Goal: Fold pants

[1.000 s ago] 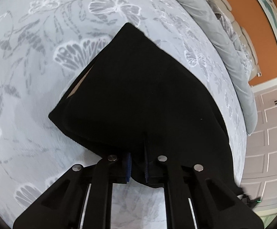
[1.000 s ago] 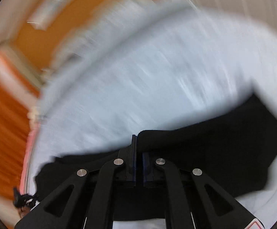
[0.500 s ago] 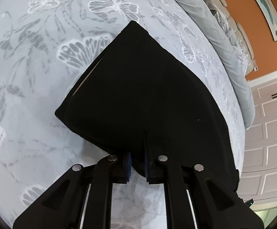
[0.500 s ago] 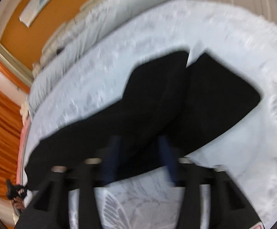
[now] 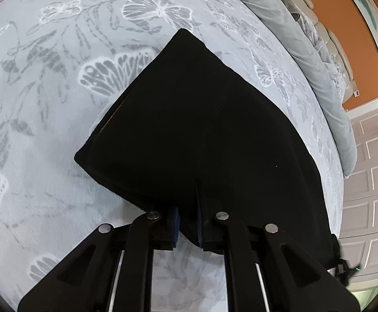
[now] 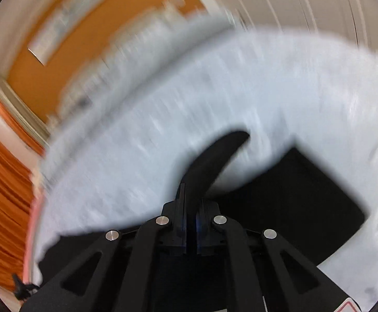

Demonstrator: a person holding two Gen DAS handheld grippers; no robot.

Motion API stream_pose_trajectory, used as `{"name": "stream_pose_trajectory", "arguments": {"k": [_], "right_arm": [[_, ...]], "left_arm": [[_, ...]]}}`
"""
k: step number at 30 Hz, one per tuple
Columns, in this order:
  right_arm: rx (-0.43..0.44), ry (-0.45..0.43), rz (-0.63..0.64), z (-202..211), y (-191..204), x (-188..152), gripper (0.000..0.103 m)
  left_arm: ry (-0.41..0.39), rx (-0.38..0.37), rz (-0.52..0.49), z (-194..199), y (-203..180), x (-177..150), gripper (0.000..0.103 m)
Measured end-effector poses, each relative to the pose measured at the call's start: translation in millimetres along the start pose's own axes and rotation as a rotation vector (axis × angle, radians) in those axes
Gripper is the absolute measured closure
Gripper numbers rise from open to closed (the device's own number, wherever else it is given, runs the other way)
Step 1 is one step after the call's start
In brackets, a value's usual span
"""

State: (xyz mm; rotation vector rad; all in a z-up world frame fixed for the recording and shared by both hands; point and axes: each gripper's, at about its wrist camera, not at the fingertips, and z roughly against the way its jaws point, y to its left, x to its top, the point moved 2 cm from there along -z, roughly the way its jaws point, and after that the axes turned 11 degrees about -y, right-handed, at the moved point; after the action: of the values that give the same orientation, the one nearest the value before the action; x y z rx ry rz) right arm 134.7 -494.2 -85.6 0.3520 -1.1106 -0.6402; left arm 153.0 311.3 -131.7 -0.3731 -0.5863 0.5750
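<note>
Though blurred, right claw on pants

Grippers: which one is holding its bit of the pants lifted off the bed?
The right gripper: black fabric rises from between its fingers. The left gripper pinches the pants at an edge lying flat on the bedspread.

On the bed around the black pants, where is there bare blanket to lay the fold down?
Bare butterfly-print blanket lies left of and beyond the black pants, up to the grey pillows. It is crowded near both grippers: the left gripper and right gripper each pinch cloth. The right wrist view is too blurred to judge more.
</note>
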Motion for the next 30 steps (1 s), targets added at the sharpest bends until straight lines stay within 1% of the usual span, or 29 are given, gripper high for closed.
{"name": "stream_pose_trajectory", "arguments": {"k": [1, 2, 3, 4, 5, 7, 8, 9, 10, 11, 12, 13, 14, 15, 17, 18, 20, 21, 22, 23, 24, 26, 27, 28, 29, 30], "right_arm": [[0.009, -0.062, -0.010, 21.7, 0.7, 11.4, 0.099], [-0.015, -0.092, -0.016, 34.1, -4.9, 14.8, 0.099], [-0.072, -0.094, -0.006, 40.7, -16.5, 13.2, 0.098], [-0.141, -0.054, -0.008, 37.0, -36.3, 2.8, 0.098], [-0.188, 0.000, -0.038, 30.1, -55.3, -9.9, 0.097], [-0.260, 0.172, -0.110, 9.7, -94.2, -44.6, 0.095], [-0.230, 0.147, -0.121, 12.9, -97.6, -46.1, 0.096], [-0.227, 0.134, -0.112, 16.6, -95.9, -42.3, 0.088], [-0.245, 0.131, -0.094, 21.1, -89.7, -35.0, 0.083], [-0.238, 0.100, -0.092, 25.3, -84.2, -29.4, 0.070], [-0.228, 0.078, -0.094, 30.2, -80.6, -27.0, 0.054], [-0.238, 0.068, -0.098, 34.0, -77.4, -25.5, 0.050], [-0.253, 0.066, -0.098, 37.4, -75.5, -25.3, 0.049], [-0.270, 0.066, -0.098, 41.3, -70.6, -24.8, 0.049], [-0.278, 0.060, -0.087, 51.0, -55.0, -23.3, 0.049], [-0.279, 0.050, -0.071, 58.5, -43.3, -21.6, 0.049], [-0.260, 0.030, -0.015, 76.0, -19.7, -21.4, 0.049], [-0.248, 0.026, 0.031, 81.4, -1.9, -23.8, 0.049], [-0.232, 0.022, 0.088, 86.9, 17.5, -28.4, 0.049], [-0.219, 0.019, 0.132, 92.9, 29.2, -33.0, 0.047], [-0.204, 0.017, 0.182, 95.5, 46.8, -38.5, 0.042], [-0.173, 0.013, 0.257, 101.1, 74.4, -51.4, 0.039], [-0.154, 0.017, 0.294, 101.7, 90.8, -59.7, 0.039], [-0.132, 0.026, 0.327, 100.7, 105.3, -68.6, 0.039], [-0.111, 0.036, 0.350, 99.1, 118.0, -76.7, 0.039], [-0.087, 0.046, 0.372, 96.9, 130.8, -85.2, 0.039]], "left_arm": [[-0.001, 0.003, -0.008, -0.9, -1.1, 0.2, 0.093], [0.001, 0.007, -0.017, -1.3, -1.6, 0.3, 0.093], [0.002, 0.012, -0.028, -1.9, -2.6, 0.5, 0.093], [0.001, 0.015, -0.035, -2.5, -3.0, 0.9, 0.093], [0.001, 0.020, -0.040, -3.0, -3.4, 1.1, 0.093], [-0.003, 0.025, -0.048, -3.5, -4.4, 0.7, 0.092], [-0.004, 0.025, -0.047, -3.0, -3.6, 1.0, 0.092], [-0.006, 0.021, -0.041, -2.4, -2.8, 1.0, 0.092], [-0.006, 0.016, -0.033, -2.0, -1.4, 1.2, 0.092], [-0.007, 0.004, -0.015, -1.0, 0.8, 1.9, 0.092], [-0.009, -0.008, 0.003, 0.3, 3.0, 2.9, 0.092], [-0.011, -0.018, 0.017, 1.8, 5.3, 3.5, 0.093], [-0.017, -0.025, 0.026, 3.5, 6.1, 4.6, 0.093], [-0.025, -0.028, 0.025, 5.3, 6.3, 5.7, 0.094], [-0.048, -0.031, 0.015, 12.1, 5.7, 8.8, 0.094], [-0.054, -0.044, 0.026, 16.4, 6.6, 9.7, 0.094], [-0.056, -0.096, 0.071, 29.8, 11.6, 13.8, 0.092], [-0.063, -0.116, 0.088, 36.5, 15.1, 15.6, 0.088], [-0.071, -0.125, 0.090, 41.6, 17.5, 16.6, 0.087], [-0.077, -0.126, 0.083, 44.9, 19.9, 17.9, 0.086], [-0.078, -0.113, 0.076, 44.7, 21.3, 18.2, 0.084], [-0.059, -0.077, 0.076, 37.5, 26.7, 17.1, 0.084], [-0.045, -0.072, 0.085, 32.7, 29.2, 16.7, 0.081], [-0.034, -0.069, 0.087, 28.5, 30.7, 16.3, 0.072], [-0.022, -0.066, 0.082, 22.6, 32.0, 17.2, 0.069], [-0.018, -0.065, 0.082, 17.8, 32.3, 17.5, 0.069]]}}
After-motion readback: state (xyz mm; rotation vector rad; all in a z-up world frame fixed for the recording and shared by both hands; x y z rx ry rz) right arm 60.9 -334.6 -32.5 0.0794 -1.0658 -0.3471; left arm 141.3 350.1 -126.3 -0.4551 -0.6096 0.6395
